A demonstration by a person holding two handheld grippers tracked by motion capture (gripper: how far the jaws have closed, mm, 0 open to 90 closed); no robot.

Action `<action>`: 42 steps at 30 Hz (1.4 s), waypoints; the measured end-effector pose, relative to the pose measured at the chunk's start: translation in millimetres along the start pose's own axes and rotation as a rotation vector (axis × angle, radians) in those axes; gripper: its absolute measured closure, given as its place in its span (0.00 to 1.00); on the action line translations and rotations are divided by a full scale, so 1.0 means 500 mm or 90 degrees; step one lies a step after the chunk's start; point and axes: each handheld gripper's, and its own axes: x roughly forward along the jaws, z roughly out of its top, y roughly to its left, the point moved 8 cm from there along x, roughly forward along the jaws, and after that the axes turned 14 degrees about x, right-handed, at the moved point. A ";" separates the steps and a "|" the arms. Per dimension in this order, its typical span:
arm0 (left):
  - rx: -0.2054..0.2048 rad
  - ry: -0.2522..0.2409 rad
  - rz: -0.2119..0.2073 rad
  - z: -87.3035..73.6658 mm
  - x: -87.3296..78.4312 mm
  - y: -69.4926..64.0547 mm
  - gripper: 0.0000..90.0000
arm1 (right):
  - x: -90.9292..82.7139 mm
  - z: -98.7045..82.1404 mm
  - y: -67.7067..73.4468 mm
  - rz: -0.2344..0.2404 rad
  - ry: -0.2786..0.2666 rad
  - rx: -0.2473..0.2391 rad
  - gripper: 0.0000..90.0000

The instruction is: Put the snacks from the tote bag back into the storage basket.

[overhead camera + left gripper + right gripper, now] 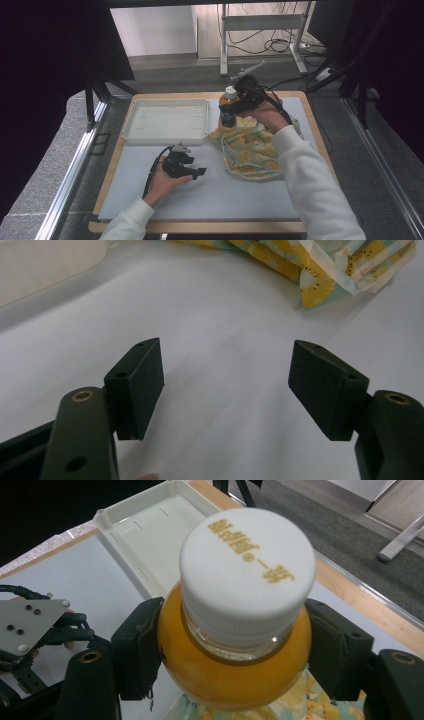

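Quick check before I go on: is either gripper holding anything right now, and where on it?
The right gripper clamps the orange drink bottle by its shoulder, just below the white cap. The left gripper holds nothing; its jaws stand open over the white mat.

A bottle [235, 655] of orange juice with a white cap (orange lettering printed on top) stands upright at the table's far right, its base at the far edge of a crumpled fruit-patterned cloth [250, 150].
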 end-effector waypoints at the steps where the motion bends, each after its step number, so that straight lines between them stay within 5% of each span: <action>1: -0.001 0.000 0.001 0.000 0.000 0.001 0.34 | 0.002 0.001 0.000 0.001 0.000 0.001 0.33; 21: 0.002 0.001 0.004 0.000 0.000 0.000 0.34 | 0.047 0.031 0.037 0.007 0.003 -0.008 0.33; 42: 0.006 0.002 -0.003 -0.001 0.000 0.000 0.34 | 0.132 0.058 0.066 0.021 0.018 -0.010 0.33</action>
